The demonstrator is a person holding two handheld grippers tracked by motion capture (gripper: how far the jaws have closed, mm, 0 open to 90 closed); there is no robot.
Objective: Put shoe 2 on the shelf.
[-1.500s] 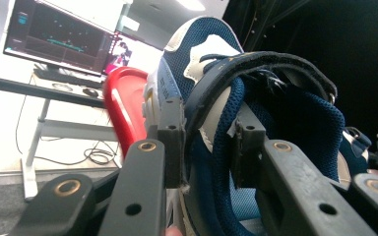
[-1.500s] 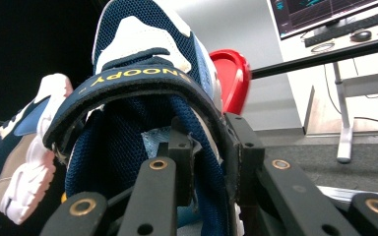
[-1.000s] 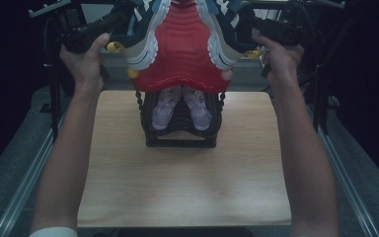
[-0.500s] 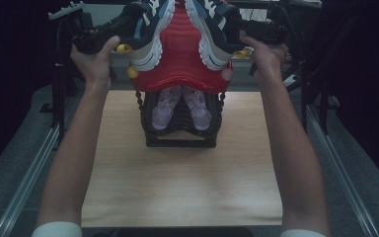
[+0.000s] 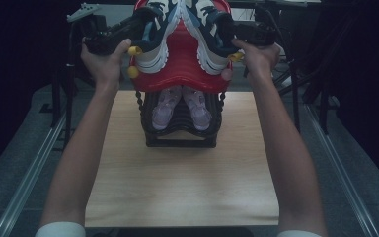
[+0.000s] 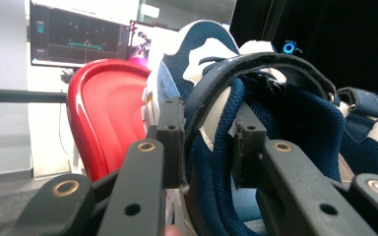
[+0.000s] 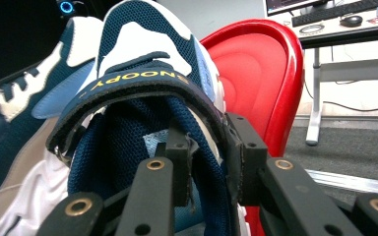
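Observation:
Two navy and white sneakers are held above a red shoe tray [image 5: 182, 74] at the far end of the table. My left gripper [image 5: 128, 34] is shut on the left sneaker [image 5: 154, 39]; in the left gripper view its pads [image 6: 171, 142] pinch the padded collar of that sneaker [image 6: 275, 113]. My right gripper [image 5: 234, 32] is shut on the right sneaker [image 5: 209, 42]; in the right gripper view the pads [image 7: 243, 157] clamp the collar wall of that sneaker [image 7: 147, 64] under its strap. The soles face the high view, toes close together over the tray.
The red tray tops a black stacked shoe rack [image 5: 180, 133] with a pair of pink shoes [image 5: 167, 106] on a lower level. The rack stands on a wooden table [image 5: 177, 187]. Dark stands and metal rails flank the table; a desk with monitors lies beyond.
Both hands have moved inward toward each other, bringing the two sneakers closer together over the red tray. Both grips hold as before.

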